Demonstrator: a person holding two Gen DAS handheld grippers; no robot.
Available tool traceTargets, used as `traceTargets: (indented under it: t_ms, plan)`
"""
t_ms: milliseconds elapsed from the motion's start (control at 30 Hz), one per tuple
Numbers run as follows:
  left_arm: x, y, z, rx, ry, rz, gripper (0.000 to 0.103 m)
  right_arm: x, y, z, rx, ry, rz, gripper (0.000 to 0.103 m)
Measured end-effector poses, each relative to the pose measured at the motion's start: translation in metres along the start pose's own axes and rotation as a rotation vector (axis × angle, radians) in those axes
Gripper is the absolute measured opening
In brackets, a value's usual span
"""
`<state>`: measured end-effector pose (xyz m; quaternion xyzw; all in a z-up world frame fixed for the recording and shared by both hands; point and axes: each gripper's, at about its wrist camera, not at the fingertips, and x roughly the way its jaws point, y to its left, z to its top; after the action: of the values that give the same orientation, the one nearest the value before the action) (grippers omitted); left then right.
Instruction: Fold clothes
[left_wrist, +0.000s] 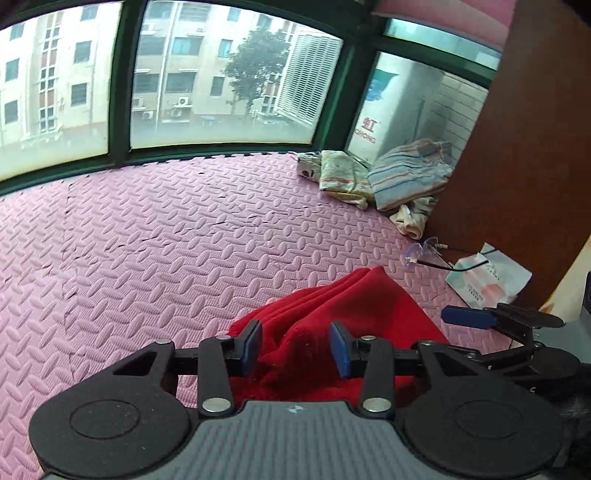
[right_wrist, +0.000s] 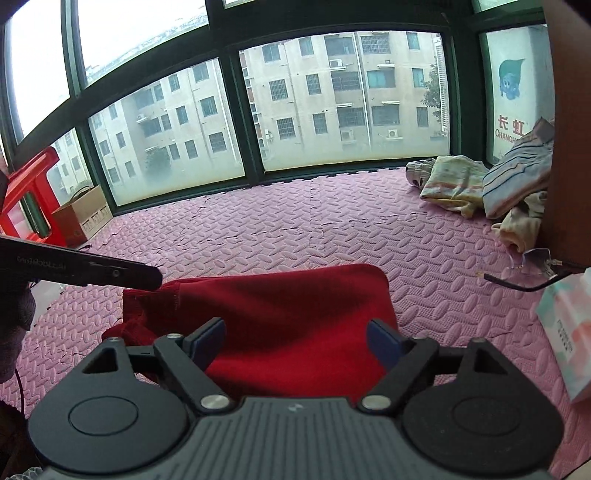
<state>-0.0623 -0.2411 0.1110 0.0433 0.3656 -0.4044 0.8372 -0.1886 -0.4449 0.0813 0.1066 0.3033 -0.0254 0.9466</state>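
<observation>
A red garment (left_wrist: 332, 306) lies folded on the pink foam mat (left_wrist: 166, 229). In the left wrist view my left gripper (left_wrist: 296, 347) hovers over its near part, blue pads apart, red cloth showing in the gap with no visible pinch. In the right wrist view the red garment (right_wrist: 277, 306) spreads as a flat rectangle under my right gripper (right_wrist: 295, 341), whose jaws stand wide and empty. One black finger of the left gripper (right_wrist: 140, 275) reaches the garment's far left corner. A blue pad of the right gripper (left_wrist: 465, 317) shows past the garment's right edge.
A heap of striped and pale clothes (right_wrist: 480, 184) lies at the far right by a brown wooden cabinet (left_wrist: 517, 147). Glasses (right_wrist: 532, 266) and a tissue pack (right_wrist: 569, 325) lie right of the garment. A cardboard box (right_wrist: 83, 214) and red stool (right_wrist: 29, 184) stand far left under the windows.
</observation>
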Motion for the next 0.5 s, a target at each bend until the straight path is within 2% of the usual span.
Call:
traceTargets:
  t_ms: [100, 167, 233, 300, 500]
  plan:
    - [0.016, -0.01, 0.0, 0.058, 0.019, 0.005, 0.045, 0.004, 0.008, -0.003, 0.003, 0.011, 0.027, 0.074]
    - [0.026, -0.014, -0.001, 0.086, 0.032, 0.008, 0.043, 0.004, 0.017, -0.006, 0.003, 0.012, 0.044, 0.07]
    - [0.034, -0.016, -0.001, 0.124, 0.054, 0.015, 0.023, 0.007, 0.022, -0.008, 0.0, 0.021, 0.058, 0.066]
    - [0.036, -0.012, 0.0, 0.127, 0.05, 0.026, 0.017, 0.01, 0.026, -0.01, -0.01, 0.037, 0.074, 0.055]
    - [0.048, 0.006, 0.006, 0.091, 0.069, 0.019, 0.016, 0.02, 0.043, -0.017, -0.079, 0.048, 0.067, 0.036]
